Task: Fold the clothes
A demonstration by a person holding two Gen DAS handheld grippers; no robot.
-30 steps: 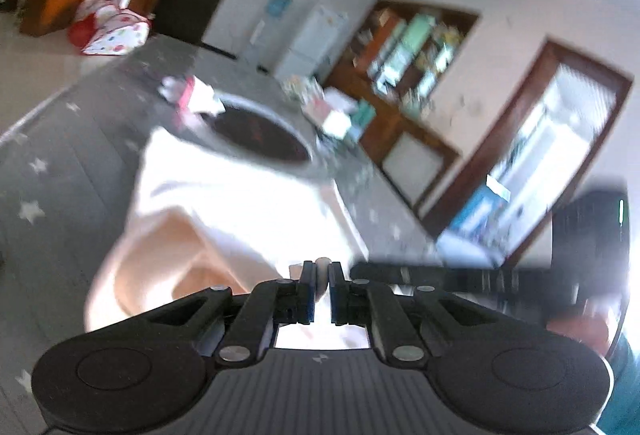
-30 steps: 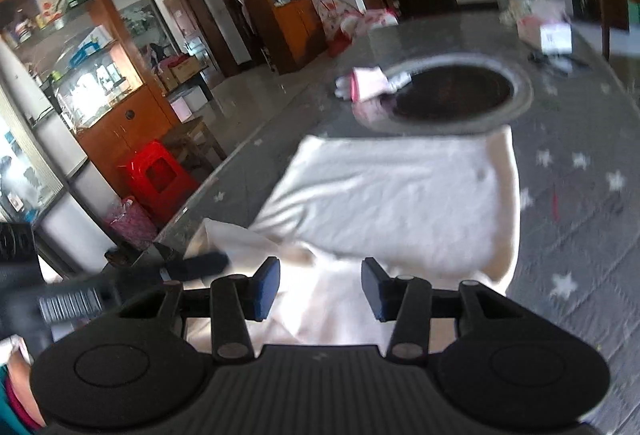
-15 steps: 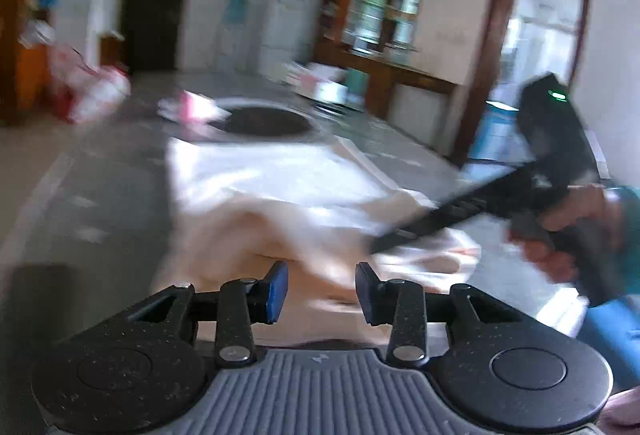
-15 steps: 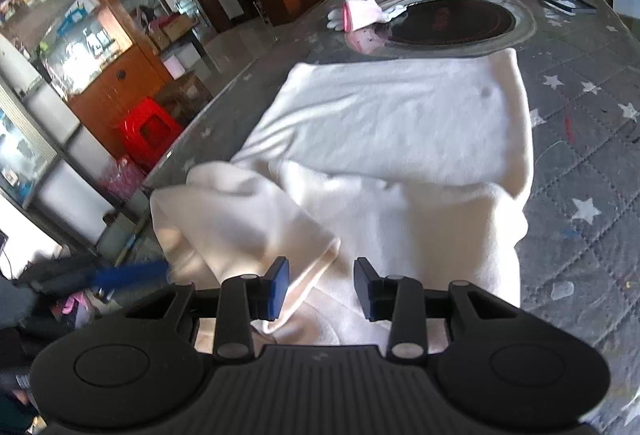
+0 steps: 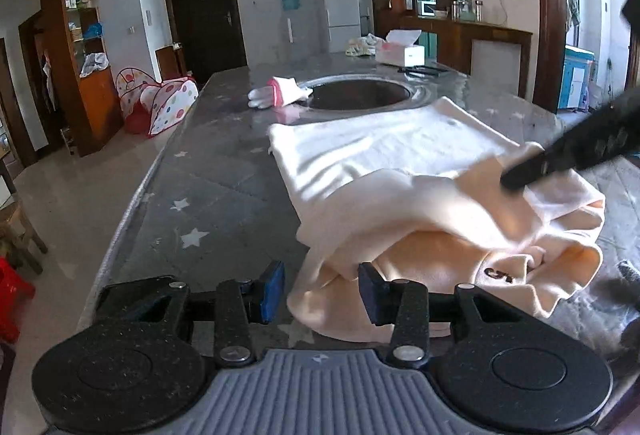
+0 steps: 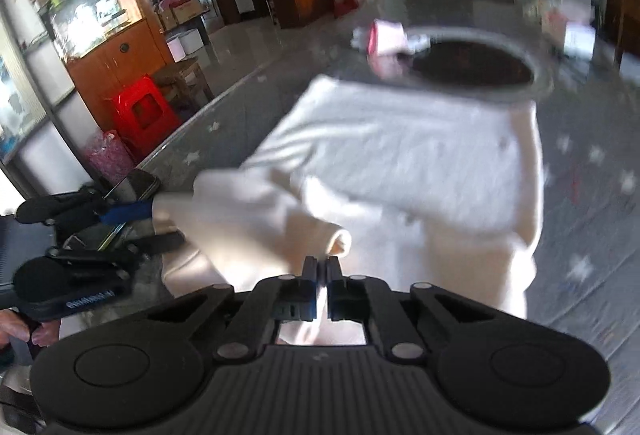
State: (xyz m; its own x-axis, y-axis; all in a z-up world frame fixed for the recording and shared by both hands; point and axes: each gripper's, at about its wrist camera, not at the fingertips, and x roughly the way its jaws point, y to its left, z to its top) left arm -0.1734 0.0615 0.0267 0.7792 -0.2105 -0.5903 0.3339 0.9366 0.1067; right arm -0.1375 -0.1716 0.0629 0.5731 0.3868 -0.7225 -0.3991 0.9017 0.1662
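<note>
A cream garment (image 5: 400, 171) lies on the grey star-patterned table (image 5: 224, 175), flat at the far end and bunched in folds at the near end. My left gripper (image 5: 322, 291) is open, its blue pads either side of the garment's near corner, not gripping. My right gripper (image 6: 321, 271) is shut on a fold of the cream garment (image 6: 400, 155) near its bunched end. In the left wrist view the right gripper's fingers (image 5: 560, 155) reach in from the right onto the raised fold. In the right wrist view the left gripper (image 6: 132, 223) shows at the left edge.
A round dark inset (image 5: 360, 97) sits in the table beyond the garment, with pink-and-white gloves (image 5: 276, 97) beside it. A tissue box (image 5: 400, 51) stands at the far end. A red stool (image 6: 140, 115) and wooden cabinets stand off the table's left side.
My left gripper has opened and let go of the garment. My right gripper, open before, has shut on a fold of it. The garment's near end has bunched up more.
</note>
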